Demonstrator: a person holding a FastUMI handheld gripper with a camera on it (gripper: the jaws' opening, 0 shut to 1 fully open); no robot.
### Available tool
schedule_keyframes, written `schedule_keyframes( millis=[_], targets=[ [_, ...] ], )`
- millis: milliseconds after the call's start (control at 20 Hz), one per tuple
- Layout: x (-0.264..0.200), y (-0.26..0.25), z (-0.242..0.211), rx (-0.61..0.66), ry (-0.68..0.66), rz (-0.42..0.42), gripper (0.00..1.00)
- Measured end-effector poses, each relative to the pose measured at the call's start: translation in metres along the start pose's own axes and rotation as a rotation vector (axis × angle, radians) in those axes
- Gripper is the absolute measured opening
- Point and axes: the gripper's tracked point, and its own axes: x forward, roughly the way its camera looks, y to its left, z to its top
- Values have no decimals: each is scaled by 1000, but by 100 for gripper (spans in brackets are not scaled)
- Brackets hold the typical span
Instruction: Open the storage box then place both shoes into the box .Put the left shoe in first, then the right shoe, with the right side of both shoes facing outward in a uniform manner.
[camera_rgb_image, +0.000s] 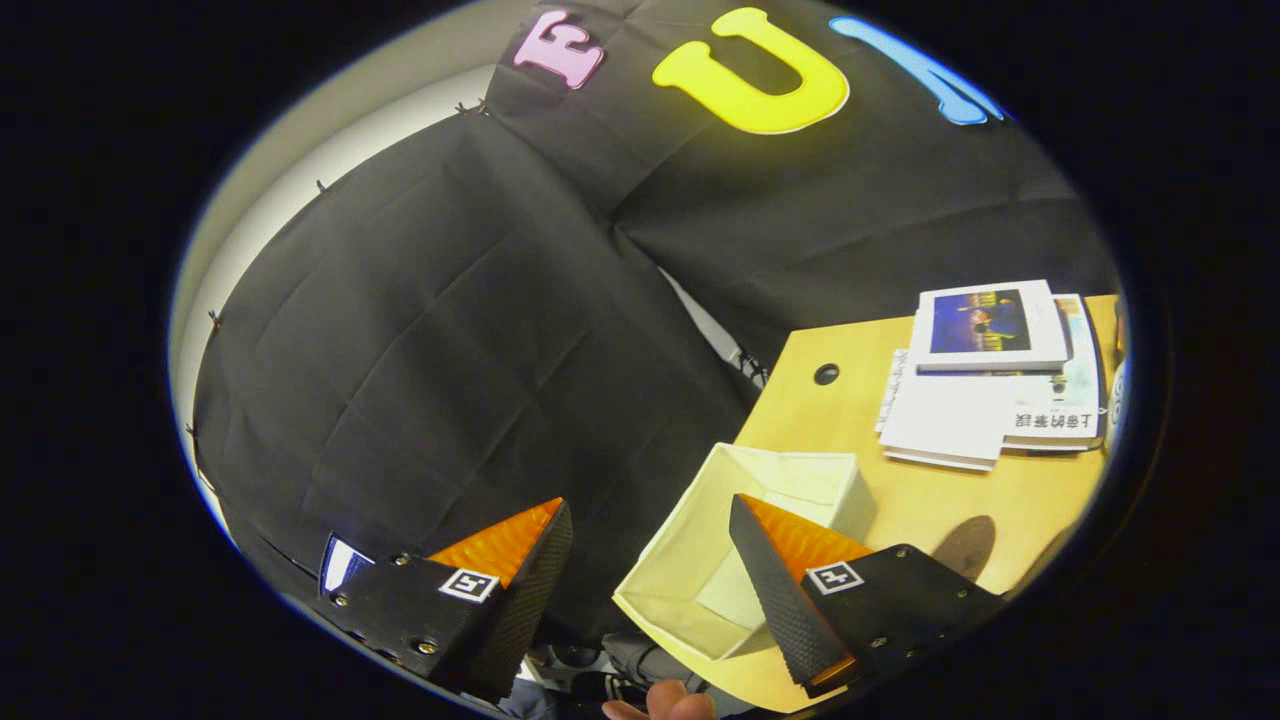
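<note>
Nearest to you, a fingertip or two of a hand (665, 703) peeks in below the gripper (650, 540), down between its two fingers. Your gripper's jaws stand wide apart with nothing clamped between them; the view through the gap is mostly the booth's black cloth wall (430, 330) and part of the box.

Just ahead, the storage box (700, 560) sits on the near corner of the wooden table (920, 510). It is a pale cream fabric box with its top open, and you can see down onto its bare inner walls. The tip of your right finger (790, 590) overlaps the box's opening, while your left finger (510, 580) hangs off to the side of the table, in front of the cloth. Whether the right finger touches the box you cannot tell from here.

Beyond the box, the tabletop carries a round dark cable hole (826, 374) near its back edge. Past that, well apart from the box, lies a stack of books and papers (990, 380), the top one with a dark blue picture on its cover.

Farthest off, the black cloth hangs in creased panels behind the table, with a strip of pale wall (330, 130) showing above it.
</note>
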Motion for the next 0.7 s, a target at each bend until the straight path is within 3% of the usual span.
schedule_keyframes(
  millis=[450, 700],
  targets=[
    [-64, -94, -18, -29, -56, -260, 96],
    [-88, -155, -54, -28, -30, -431, 96]
  ],
)
